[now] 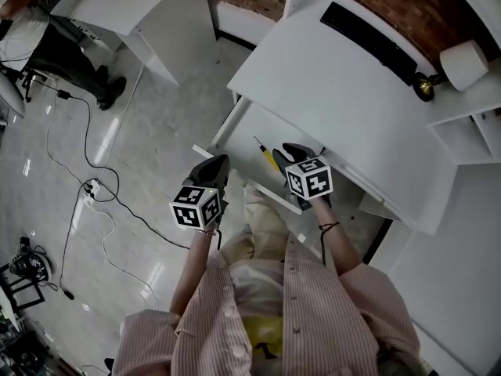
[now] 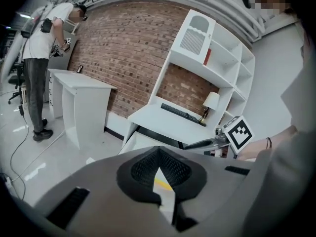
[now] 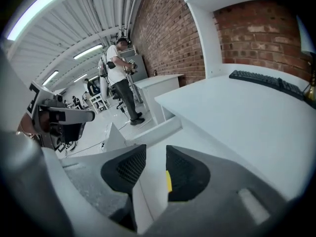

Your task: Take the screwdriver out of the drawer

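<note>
Here the screwdriver (image 1: pixel 264 153) lies in the open drawer (image 1: pixel 244 130) at the centre of the head view, its yellow handle just beside the right gripper (image 3: pixel 155 168), whose jaws stand parted. The left gripper (image 1: pixel 213 169), lower left, is clenched on nothing. This looks like the reach: next, straddle the handle and close.

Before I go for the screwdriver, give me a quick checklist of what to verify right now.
1. Drawer open: ok. The drawer is pulled out from under the desk.
2. Target in sight: ok. The screwdriver lies in the drawer, its yellow handle toward the person.
3. Right hand-held gripper ready: ok. Its jaws are apart, with nothing clamped.
4. Right jaws straddling the handle: cannot tell. Yellow shows only beside one pad.
5. Left hand-held gripper clear of the grasp: ok. It is shut, empty, and to the left of the screwdriver.
</note>
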